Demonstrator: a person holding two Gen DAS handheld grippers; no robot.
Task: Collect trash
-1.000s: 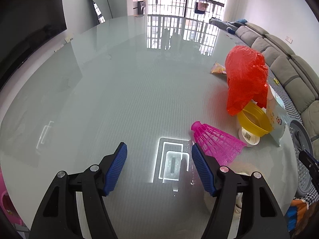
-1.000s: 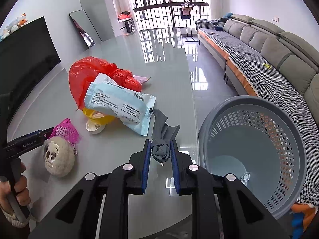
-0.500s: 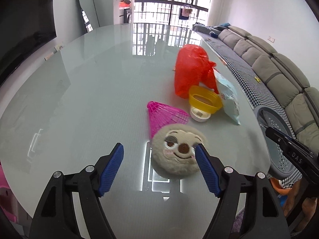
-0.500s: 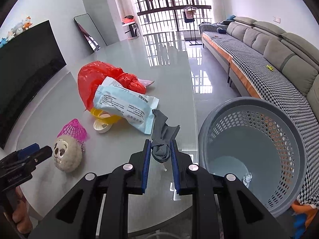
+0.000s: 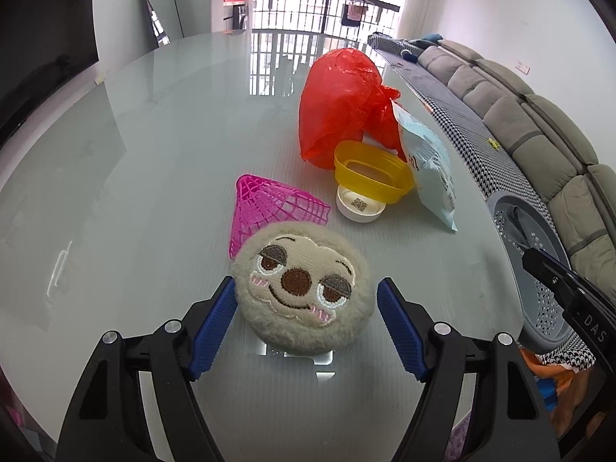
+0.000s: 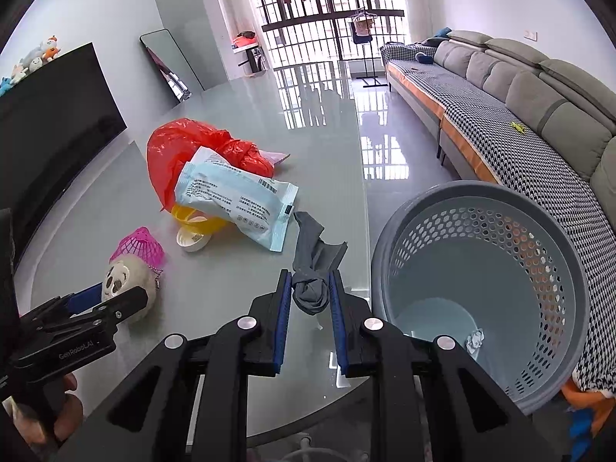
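Observation:
A round beige plush face (image 5: 304, 288) lies on the glass table (image 5: 154, 154), and my left gripper (image 5: 306, 283) stands open around it. Its left pad is at the fur; the right pad stands a little off. A pink mesh cone (image 5: 269, 204) touches the plush's far side. My right gripper (image 6: 309, 275) is shut on a grey sock (image 6: 313, 246) over the table's right edge, beside a grey perforated basket (image 6: 569, 269). Behind lie a red plastic bag (image 5: 338, 104), a yellow bowl (image 5: 369, 173), a white lid (image 5: 360, 206) and a pale blue packet (image 5: 431, 161).
The basket holds a crumpled scrap of paper (image 6: 475, 340) at its bottom. A grey sofa (image 6: 539, 88) runs along the right wall beyond a strip of floor. A dark TV screen (image 6: 57, 115) stands to the left of the table.
My left gripper has swung right and forward from bare glass to the plush, which now sits between its jaws, opened slightly wider. The right gripper has held still with the sock.

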